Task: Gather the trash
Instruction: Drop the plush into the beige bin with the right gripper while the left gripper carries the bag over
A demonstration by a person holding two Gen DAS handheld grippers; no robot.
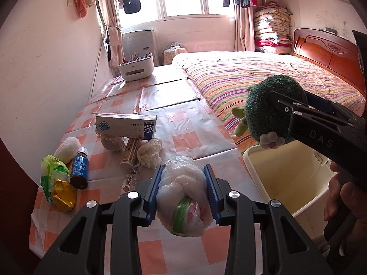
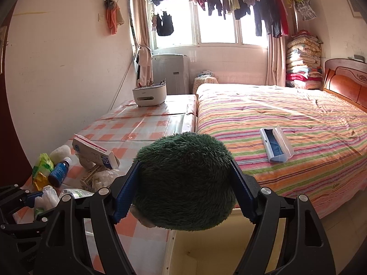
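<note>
Left gripper (image 1: 182,191) pinches the knotted plastic bag (image 1: 183,197), right gripper (image 2: 183,191) clamps the green plush (image 2: 183,181): center each over the bin (image 1: 286,176), lower right, before letting go.

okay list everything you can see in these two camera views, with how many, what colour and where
knotted plastic bag: 1, white, in left gripper
plush toy: 1, dark green, in right gripper, over bin
bin: 1, cream, beside table
medicine bottle: 1, blue label, table's near left
wrappers: 2, green and gold, left of bottle
carton: 1, white and blue, mid-table
crumpled bag: 1, white, below carton
organiser box: 1, white, table's far end
case: 1, open, blue and white, on bed
bed: 1, striped cover, right
left gripper: 1, black, blue pads
right gripper: 1, black, blue pads
</note>
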